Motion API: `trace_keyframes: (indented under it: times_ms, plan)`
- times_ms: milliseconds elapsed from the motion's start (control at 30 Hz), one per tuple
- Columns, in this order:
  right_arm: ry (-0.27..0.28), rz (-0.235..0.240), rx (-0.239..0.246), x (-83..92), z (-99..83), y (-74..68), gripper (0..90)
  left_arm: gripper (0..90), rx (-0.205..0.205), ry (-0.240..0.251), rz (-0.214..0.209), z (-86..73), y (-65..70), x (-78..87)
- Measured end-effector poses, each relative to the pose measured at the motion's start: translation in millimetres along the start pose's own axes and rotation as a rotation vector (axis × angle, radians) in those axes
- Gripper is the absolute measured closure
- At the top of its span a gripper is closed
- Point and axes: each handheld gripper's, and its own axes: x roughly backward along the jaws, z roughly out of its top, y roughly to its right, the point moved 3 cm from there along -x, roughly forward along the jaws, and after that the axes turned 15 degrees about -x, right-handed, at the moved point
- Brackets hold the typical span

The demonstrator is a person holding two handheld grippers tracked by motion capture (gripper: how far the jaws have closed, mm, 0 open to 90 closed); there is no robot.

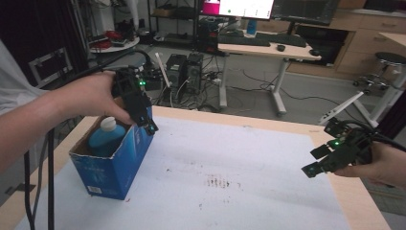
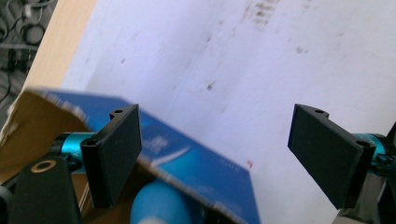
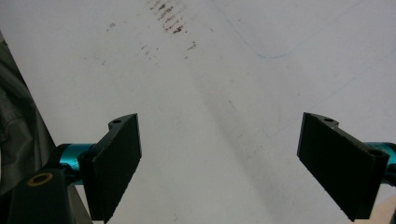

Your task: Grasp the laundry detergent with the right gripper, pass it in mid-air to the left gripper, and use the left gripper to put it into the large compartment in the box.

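My left hand [image 1: 93, 96] comes in from the left edge, forearm bare, wrist roughly level, fingers wrapped round the left gripper [image 1: 149, 125] body. That gripper points down and to the right, green LED lit, cable trailing back over my forearm. In the left gripper view its jaws stand wide apart with nothing between the pads [image 2: 119, 149]. My right hand [image 1: 383, 163] enters at the right edge, low, holding the right gripper [image 1: 316, 165] aimed left and slightly down, green LED lit. In the right gripper view its jaws are also spread wide, pads [image 3: 116, 158] bare. Both hands well apart.
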Motion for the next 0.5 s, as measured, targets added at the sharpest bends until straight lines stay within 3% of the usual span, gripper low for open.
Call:
trace_keyframes:
  times_ms: [133,500]
  plan:
    - [0.034,-0.018,-0.015,2.4,-4.7,-3.2,13.3,17.8,-0.048,0.019,-0.023,23.2,6.0,-13.0]
    - [0.107,-0.034,-0.028,11.5,-7.8,-10.3,13.3,17.8,-0.092,0.048,-0.032,60.2,13.4,-38.4]
